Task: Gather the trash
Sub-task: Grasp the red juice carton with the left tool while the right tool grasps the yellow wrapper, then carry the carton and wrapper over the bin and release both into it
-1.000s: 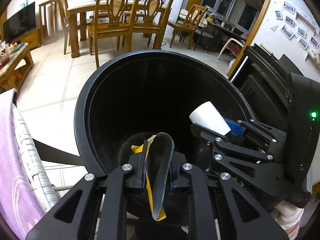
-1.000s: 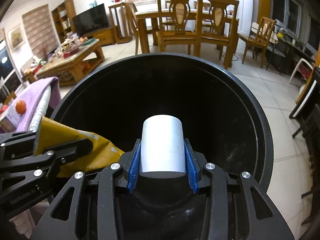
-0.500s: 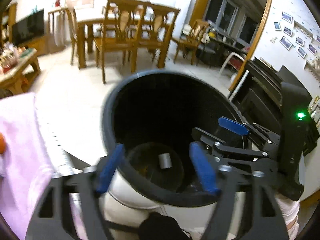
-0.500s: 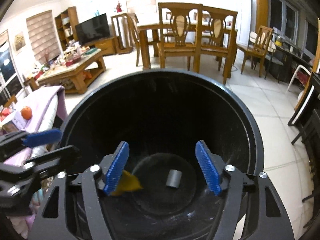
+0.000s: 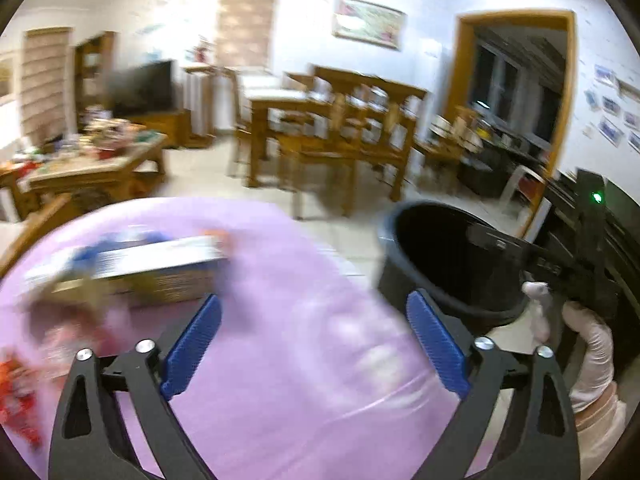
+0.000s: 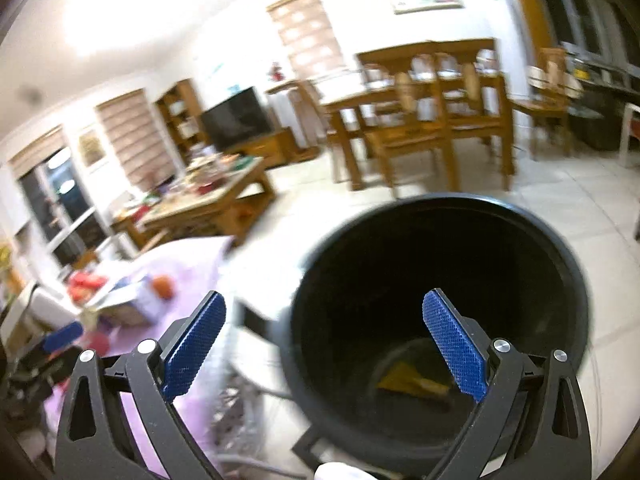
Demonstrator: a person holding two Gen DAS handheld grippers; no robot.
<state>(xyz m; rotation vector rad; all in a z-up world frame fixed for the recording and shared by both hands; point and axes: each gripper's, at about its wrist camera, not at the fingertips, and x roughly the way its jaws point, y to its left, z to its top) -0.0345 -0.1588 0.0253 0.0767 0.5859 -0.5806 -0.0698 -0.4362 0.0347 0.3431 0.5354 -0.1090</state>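
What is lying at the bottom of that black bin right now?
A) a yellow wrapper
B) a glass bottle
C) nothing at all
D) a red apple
A: the right wrist view looks down into the black bin, and a crumpled yellow wrapper lies on its floor.

The round black plastic trash bin (image 6: 440,240) stands upright on the tiled floor, a crumpled yellow wrapper (image 6: 412,380) lying at its bottom (blurred).

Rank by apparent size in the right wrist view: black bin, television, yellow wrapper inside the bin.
1. black bin, though it is nearest the camera.
2. television.
3. yellow wrapper; it looks near the television's size, so this order is unsure.
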